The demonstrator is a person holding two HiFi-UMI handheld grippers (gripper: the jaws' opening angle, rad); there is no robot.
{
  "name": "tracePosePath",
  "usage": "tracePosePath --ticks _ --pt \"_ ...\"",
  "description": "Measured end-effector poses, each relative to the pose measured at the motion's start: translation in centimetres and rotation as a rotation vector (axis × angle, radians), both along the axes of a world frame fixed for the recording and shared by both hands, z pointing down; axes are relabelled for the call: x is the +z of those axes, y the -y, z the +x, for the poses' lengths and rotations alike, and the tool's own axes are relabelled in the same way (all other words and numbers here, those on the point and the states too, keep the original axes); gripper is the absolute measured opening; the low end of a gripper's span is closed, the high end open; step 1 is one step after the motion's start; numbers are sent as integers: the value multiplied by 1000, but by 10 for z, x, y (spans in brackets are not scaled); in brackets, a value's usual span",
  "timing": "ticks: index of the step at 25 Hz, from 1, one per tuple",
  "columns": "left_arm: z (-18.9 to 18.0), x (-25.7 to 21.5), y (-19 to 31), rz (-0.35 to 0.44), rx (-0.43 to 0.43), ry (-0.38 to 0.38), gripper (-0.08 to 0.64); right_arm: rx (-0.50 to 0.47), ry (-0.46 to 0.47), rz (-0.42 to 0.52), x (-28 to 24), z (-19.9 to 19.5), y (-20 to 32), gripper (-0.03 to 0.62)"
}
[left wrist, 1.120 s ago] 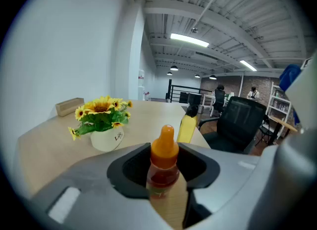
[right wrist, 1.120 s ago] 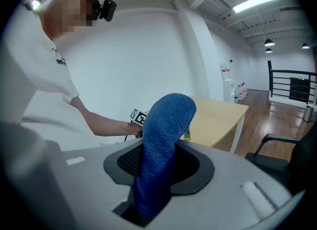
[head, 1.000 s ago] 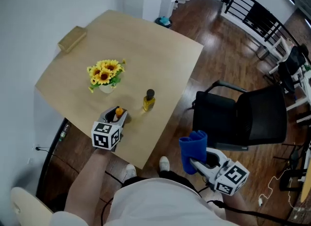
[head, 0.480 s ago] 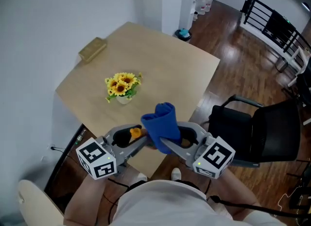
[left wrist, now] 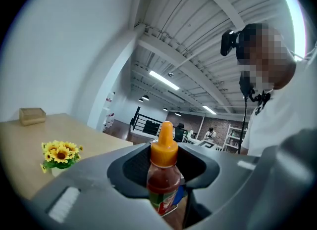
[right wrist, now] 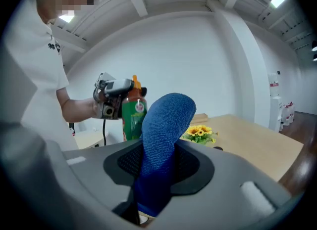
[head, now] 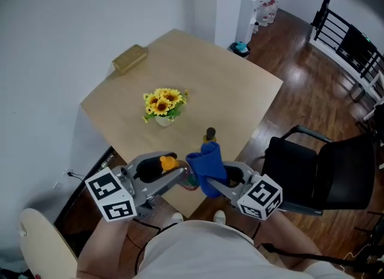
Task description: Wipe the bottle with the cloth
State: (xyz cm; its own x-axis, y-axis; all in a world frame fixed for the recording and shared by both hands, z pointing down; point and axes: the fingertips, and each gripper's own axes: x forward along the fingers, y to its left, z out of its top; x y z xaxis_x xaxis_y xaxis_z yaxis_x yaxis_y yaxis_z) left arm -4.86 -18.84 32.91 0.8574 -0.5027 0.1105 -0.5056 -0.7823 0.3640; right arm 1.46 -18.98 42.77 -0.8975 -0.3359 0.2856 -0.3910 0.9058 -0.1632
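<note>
Blue terry cloth (right wrist: 161,125): clenched in right tool (head: 219,179), above near edge of table (head: 234,92). Orange-capped, green-labelled sauce bottle (left wrist: 163,184): clenched in left tool (head: 179,177), just left of cloth. Step: approach before wiping. Next, probably: press cloth against bottle, rub.

Two bottles (head: 168,163) (head: 210,134), one cloth (head: 206,173), one sunflower pot (head: 164,107).

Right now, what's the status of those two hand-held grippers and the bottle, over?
Left hand-held gripper shut on sauce bottle, held up in the air. Right hand-held gripper shut on blue cloth, close beside sauce bottle; contact unclear. Nothing between them.
</note>
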Motion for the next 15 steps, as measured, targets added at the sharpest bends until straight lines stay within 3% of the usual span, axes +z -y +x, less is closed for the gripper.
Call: tracePosePath --ticks 4,7,12,15 --pt "-2 -15 3 -7 -28 -47 163 13 -63 -38 26 16 -5 141" --pt "-5 -16 8 -13 -60 -45 163 52 -25 -29 9 28 -8 141" --pt "-4 -1 15 -28 -106 16 163 -24 79 182 -79 12 -30 141" --pt "4 4 10 -47 -110 2 163 -82 41 228 -87 -2 -53 141"
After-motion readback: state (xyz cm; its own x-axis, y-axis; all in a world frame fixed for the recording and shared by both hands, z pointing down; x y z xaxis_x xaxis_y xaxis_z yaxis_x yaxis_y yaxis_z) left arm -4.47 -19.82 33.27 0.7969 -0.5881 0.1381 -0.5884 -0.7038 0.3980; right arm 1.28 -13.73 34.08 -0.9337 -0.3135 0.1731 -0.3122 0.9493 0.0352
